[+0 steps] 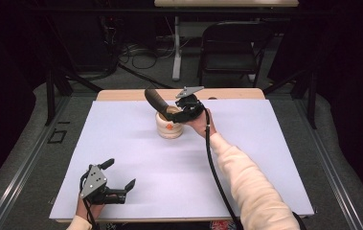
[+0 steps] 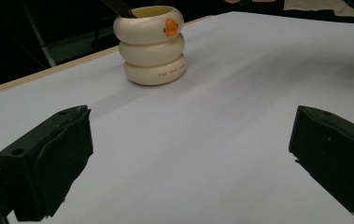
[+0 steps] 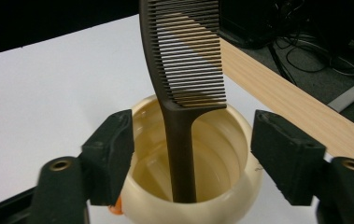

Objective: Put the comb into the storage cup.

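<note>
Above the cup (image 3: 240, 186), our right gripper (image 3: 191, 149) stands spread around the comb (image 3: 184, 70), whose handle rests upright inside.

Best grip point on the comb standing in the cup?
Grip the comb from above, on the bare spine beside the teeth or the handle just over the cup rim. Its handle end sits inside the cup, the toothed end leans out free, and the right gripper is open around it.

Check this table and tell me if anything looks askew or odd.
Nothing is spilled or damaged. The comb stands handle-down in the cream cup and leans against its rim. The right claw is open around it, pads clear.
</note>
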The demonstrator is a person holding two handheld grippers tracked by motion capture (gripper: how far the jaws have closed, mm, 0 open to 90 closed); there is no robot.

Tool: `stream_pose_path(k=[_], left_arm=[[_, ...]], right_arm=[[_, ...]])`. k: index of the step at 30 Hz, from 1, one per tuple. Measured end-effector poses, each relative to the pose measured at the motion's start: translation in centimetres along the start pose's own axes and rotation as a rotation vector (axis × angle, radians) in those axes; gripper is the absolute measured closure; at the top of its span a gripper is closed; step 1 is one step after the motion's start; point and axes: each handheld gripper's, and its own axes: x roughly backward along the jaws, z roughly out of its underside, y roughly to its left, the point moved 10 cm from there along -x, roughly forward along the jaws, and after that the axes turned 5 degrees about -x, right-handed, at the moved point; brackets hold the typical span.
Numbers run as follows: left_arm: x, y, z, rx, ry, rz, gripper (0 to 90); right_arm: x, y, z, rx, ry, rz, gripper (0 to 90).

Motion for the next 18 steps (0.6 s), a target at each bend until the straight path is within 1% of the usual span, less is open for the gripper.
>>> stream_pose_path(k=[8,12,18], left_arm=[[0.1,0.0,0.0,0.004,-0.002,-0.002,0.0],[0.0,0.1,0.0,0.011,-0.003,-0.004,0.0],[-0.1,0.0,0.1,0.011,0.001,-0.004,0.0]], right_arm=[[1.3,0.4,0.5,-0.010,0.041,-0.033,15.4],[2.0,0.5,1.1,-0.017,0.060,-0.058,12.7],[3.0,0.9,1.8,-0.015,0.073,-0.092,7.7]])
